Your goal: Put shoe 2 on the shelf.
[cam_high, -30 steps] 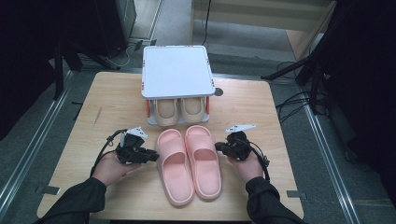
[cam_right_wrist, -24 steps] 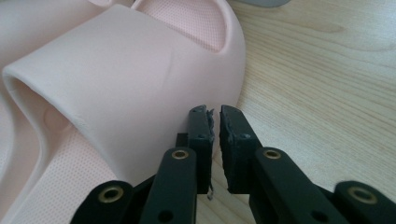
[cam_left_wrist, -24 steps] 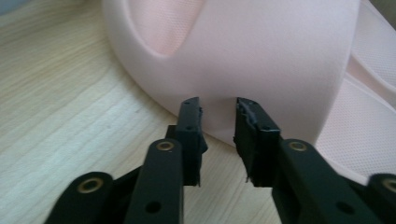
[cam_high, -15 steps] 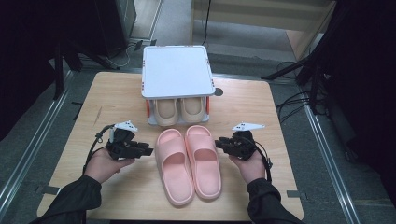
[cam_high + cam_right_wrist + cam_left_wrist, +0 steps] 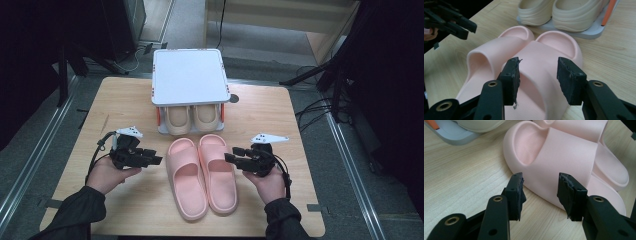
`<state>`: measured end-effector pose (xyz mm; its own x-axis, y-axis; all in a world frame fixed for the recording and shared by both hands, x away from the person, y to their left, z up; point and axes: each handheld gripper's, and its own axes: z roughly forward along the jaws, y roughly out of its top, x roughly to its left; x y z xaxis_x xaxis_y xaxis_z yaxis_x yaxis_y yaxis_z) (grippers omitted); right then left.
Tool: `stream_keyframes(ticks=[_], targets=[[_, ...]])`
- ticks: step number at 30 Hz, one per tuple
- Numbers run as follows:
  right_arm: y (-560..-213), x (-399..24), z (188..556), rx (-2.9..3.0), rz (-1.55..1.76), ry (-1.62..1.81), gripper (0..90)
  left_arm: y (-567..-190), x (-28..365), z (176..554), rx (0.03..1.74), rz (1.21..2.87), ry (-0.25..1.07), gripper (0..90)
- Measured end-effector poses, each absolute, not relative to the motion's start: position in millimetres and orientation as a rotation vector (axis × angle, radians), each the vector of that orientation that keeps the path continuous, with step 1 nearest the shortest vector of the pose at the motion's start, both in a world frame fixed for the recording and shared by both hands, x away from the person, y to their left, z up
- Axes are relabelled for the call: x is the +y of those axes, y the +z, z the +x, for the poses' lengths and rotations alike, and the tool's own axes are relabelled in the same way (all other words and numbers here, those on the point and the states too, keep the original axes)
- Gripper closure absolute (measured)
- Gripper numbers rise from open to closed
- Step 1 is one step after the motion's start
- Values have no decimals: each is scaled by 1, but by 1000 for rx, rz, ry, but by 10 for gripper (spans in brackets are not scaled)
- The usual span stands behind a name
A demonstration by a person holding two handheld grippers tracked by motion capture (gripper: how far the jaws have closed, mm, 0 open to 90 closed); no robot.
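On the table in front of the shoe rack (image 5: 187, 77), the pink slippers (image 5: 202, 175) lie side by side, both grippers, left (image 5: 150, 159) and right (image 5: 234, 159), half open and empty after releasing, probably withdrawing next.

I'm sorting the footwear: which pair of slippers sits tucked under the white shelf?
The beige pair, side by side on the low rack's bottom tier under its white top. The pink pair lies out on the bare table, nearer the person.
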<state>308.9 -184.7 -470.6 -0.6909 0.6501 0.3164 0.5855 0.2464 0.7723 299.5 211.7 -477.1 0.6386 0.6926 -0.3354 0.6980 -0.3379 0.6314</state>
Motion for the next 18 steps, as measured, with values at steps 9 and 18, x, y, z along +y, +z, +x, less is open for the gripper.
stream_keyframes(ticks=[9, 18], targets=[[-468, -164, 277, 2460, 1145, 1444, 509, -475, 210, 303, 1065, 2082, -10, 541], [-480, -147, 262, 2465, 1187, 1412, 485, -473, 205, 310, 1043, 2093, -27, 541]])
